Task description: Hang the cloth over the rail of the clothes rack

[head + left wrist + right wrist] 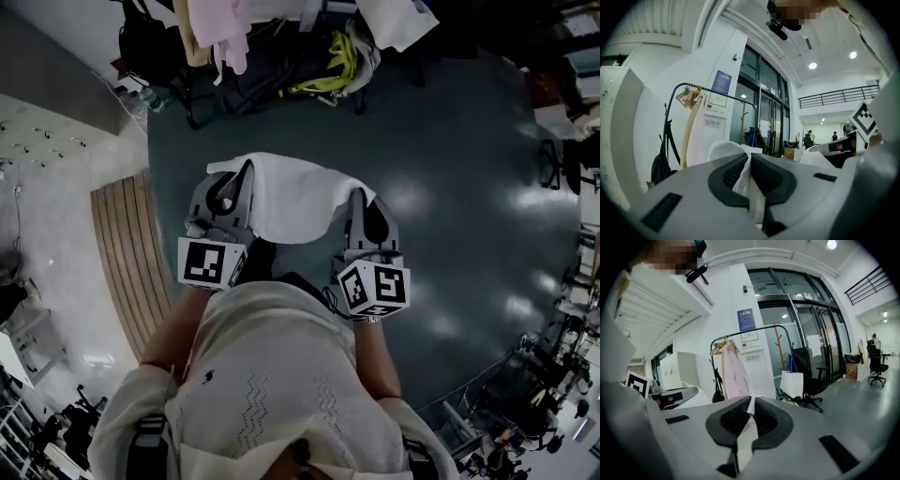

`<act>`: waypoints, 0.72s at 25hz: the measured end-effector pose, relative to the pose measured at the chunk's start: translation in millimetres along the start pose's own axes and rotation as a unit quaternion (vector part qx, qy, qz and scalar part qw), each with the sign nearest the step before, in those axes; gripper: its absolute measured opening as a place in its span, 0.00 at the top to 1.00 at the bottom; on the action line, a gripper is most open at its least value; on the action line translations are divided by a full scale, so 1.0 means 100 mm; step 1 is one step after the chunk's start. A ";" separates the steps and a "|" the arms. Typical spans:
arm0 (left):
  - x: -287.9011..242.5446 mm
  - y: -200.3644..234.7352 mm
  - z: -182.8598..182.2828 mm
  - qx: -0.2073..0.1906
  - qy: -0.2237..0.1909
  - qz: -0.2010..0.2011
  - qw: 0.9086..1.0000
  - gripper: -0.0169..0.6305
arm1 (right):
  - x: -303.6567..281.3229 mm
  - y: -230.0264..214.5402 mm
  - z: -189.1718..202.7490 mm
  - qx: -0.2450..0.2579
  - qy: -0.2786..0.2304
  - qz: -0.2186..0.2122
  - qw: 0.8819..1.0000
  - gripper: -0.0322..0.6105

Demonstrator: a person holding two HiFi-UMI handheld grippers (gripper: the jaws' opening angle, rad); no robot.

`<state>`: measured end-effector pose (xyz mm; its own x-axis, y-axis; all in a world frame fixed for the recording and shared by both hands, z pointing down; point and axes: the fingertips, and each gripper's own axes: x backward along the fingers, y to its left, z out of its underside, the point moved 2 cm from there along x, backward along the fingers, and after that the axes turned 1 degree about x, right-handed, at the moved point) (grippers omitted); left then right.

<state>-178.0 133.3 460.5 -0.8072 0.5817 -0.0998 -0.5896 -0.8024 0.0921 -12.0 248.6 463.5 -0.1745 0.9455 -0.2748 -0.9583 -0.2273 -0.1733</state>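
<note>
**Cloth carried toward the rack.** A white cloth [291, 199] was held spread between two hand-held claws at the centre of the head view, above the dark floor [469, 169]. The left claw [749, 164] was shut on one end of the near edge, with a fold of fabric bunched between its dark pads. The right claw [750, 405] was clamped in the same way on a thin strip at the other end, and no gap was seen at either. Between the two grips the cloth hung in a shallow curve, and its far edge was draped forward.

The clothes rack [711, 352] was seen ahead, well apart from the cloth, at the top of the head view and left of centre in both gripper views. Its black rail [759, 329] was hung with hangers and a pink garment [733, 373] at the left end, while a bare stretch showed toward the right.

The cloth was judged light, soft and limp — likely to fold and sag rather than hold a shape, and to slide off a smooth rail if laid unevenly. The two-point hold along one edge was judged well suited to the job. With the cloth kept spread, the free edge could be passed over the bare rail and roughly half let down on each side.
</note>
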 end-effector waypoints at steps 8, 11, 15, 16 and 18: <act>-0.71 0.42 -0.18 -0.011 -0.003 0.006 1.000 0.94 | -0.74 -0.21 -0.33 0.010 -0.005 0.010 1.000 0.91; -0.92 0.53 -0.20 -0.010 -0.003 -0.007 1.000 0.94 | -0.99 -0.31 -0.38 0.002 -0.005 0.004 1.000 0.91; -1.22 0.65 -0.24 -0.008 -0.006 -0.029 1.000 0.94 | -1.37 -0.47 -0.49 0.001 -0.009 -0.015 1.000 0.91; -1.31 0.68 -0.24 -0.008 -0.006 -0.035 0.999 0.94 | -1.49 -0.52 -0.52 0.001 -0.011 -0.021 1.000 0.91; -1.52 0.76 -0.25 -0.013 -0.005 -0.050 0.999 0.94 | -1.76 -0.65 -0.58 0.000 -0.012 -0.034 0.999 0.91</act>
<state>-99.5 -19.2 458.1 -0.7443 0.6608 -0.0967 -0.6669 -0.7430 0.0558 94.4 83.8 468.3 -0.1136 0.9642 -0.2395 -0.9682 -0.1615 -0.1911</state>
